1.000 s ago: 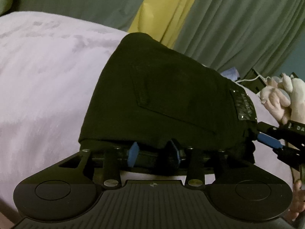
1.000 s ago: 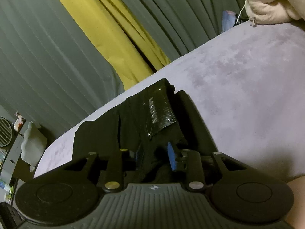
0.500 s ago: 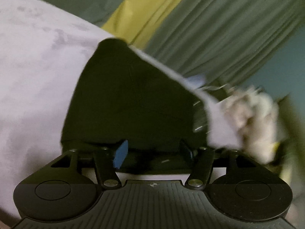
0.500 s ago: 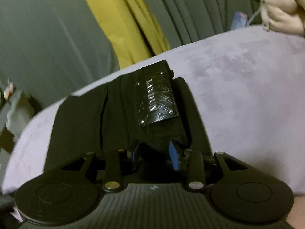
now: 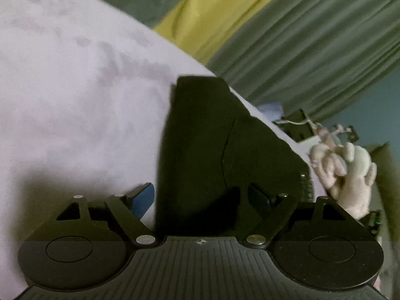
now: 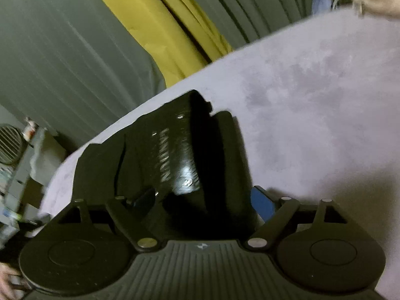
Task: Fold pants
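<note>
Black pants [image 5: 200,150] lie folded on a lilac bedspread [image 5: 75,100]. In the left wrist view their near edge sits between the fingers of my left gripper [image 5: 200,197]. Its jaws are opening: the blue pad [image 5: 142,198] stands off the cloth at the left, and the dark pad [image 5: 258,196] rests over it at the right without pinching. In the right wrist view the pants [image 6: 140,155] show a shiny leather label [image 6: 175,155]. My right gripper [image 6: 203,201] is opening too, its pads wide on either side of the waistband end and pressing on nothing.
Grey-green curtains [image 5: 312,50] with a yellow strip [image 5: 220,17] hang behind the bed. A pale plush toy [image 5: 345,170] lies at the bed's right end, with cables and a dark frame behind it. A fan and shelf [image 6: 10,145] stand at the left in the right wrist view.
Both grippers held the pants' near edge a second ago; their jaws have spread wide and let the cloth go. Both views have swung sideways, and the pants now lie lower on the bed.
</note>
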